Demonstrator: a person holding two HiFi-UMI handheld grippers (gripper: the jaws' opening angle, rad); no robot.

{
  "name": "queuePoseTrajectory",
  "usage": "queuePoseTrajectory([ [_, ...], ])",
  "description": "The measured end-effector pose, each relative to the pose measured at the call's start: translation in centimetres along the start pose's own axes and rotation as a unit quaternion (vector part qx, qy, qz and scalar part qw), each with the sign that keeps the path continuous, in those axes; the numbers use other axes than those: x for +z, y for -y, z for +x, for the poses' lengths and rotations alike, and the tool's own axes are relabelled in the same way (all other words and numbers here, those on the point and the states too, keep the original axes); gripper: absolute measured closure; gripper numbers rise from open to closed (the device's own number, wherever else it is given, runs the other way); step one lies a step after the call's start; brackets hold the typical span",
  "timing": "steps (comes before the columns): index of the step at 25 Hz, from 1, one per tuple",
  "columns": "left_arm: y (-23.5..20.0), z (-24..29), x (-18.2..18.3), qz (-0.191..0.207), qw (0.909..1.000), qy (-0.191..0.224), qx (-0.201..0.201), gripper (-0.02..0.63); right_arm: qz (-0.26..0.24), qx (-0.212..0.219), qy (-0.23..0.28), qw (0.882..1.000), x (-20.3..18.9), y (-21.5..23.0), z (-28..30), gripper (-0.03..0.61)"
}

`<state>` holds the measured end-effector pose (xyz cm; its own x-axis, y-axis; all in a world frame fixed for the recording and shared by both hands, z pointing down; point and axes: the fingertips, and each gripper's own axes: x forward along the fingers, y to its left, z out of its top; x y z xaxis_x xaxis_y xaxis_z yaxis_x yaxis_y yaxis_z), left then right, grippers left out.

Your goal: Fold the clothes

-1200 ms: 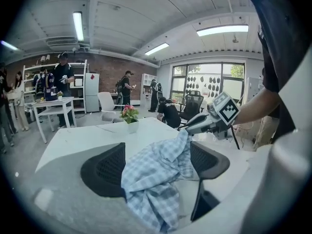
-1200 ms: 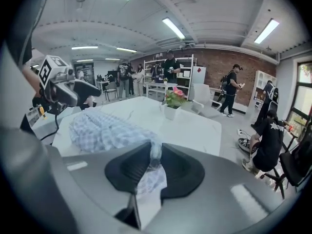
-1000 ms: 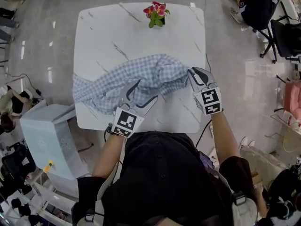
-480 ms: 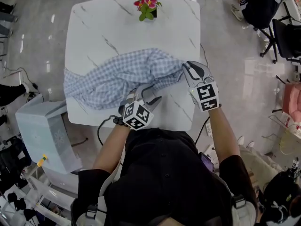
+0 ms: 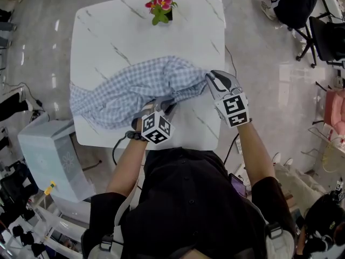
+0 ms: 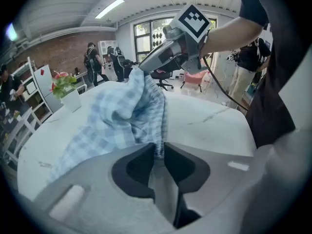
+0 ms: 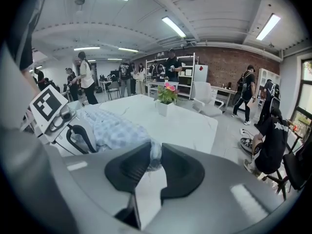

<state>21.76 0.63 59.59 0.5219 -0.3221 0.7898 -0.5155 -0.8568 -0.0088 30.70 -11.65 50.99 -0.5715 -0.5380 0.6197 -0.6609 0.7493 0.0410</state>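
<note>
A blue-and-white checked garment (image 5: 135, 85) lies bunched across the middle of the white marble table (image 5: 118, 31), its left end hanging over the table's left edge. My left gripper (image 5: 163, 102) sits at the cloth's near edge; its jaws have just been closing and now pinch a fold of the checked garment (image 6: 131, 111) between the pads. My right gripper (image 5: 211, 77) is shut on the garment's right end, where a bit of cloth (image 7: 153, 155) shows between its fingers. The left gripper (image 7: 73, 126) also shows in the right gripper view, beside the heap.
A small pot of pink flowers (image 5: 160, 8) stands at the table's far edge. A light grey cabinet (image 5: 48, 155) is by the table's near left corner. Office chairs (image 5: 323, 36) and a seated person are at the far right.
My left gripper came down and forward onto the garment's near edge and its wide-open jaws closed on a fold. The right gripper kept its hold and place.
</note>
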Motion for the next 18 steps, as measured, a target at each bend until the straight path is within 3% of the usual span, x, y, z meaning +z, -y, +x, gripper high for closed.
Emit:
queuePoseTrajectory([
  [9,3.4,-2.5,4.2,-0.01,0.9965,0.013,-0.082,0.563,0.004,-0.004,-0.008,1.0,-0.5,1.7,0.5,0.499],
  [18,6.0,-4.4,8.3,-0.01,0.9942,0.037,-0.1,0.563,0.077,0.025,-0.042,0.996,-1.3,4.6,1.4,0.499],
])
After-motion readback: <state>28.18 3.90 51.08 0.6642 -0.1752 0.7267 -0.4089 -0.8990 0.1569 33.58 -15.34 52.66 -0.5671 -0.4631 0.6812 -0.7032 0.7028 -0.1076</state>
